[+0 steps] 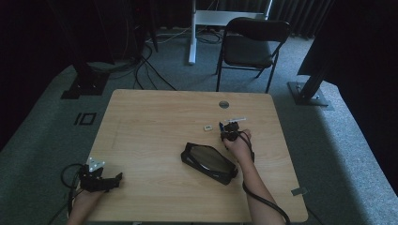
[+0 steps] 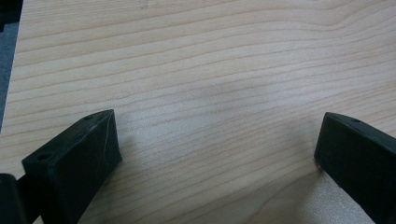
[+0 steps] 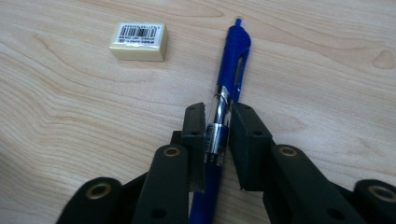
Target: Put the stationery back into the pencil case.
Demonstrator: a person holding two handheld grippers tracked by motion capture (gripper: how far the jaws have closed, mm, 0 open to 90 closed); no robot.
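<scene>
A blue click pen (image 3: 233,60) lies on the wooden table (image 1: 155,112), pointing away from me in the right gripper view. My right gripper (image 3: 218,112) is shut on the pen's clear middle section, one pad on each side; in the high view this gripper (image 1: 229,129) sits right of the table's middle. A small cream eraser (image 3: 138,41) with a barcode label lies a little to the left of the pen's far end. My left gripper (image 1: 117,178) rests near the table's front left corner, and its jaws (image 2: 217,140) stand wide open over bare wood.
A black pencil case (image 1: 209,161) lies flat just in front of the right hand. A round cable hole (image 1: 224,104) is near the table's far edge. A dark folding chair (image 1: 251,44) stands beyond the table.
</scene>
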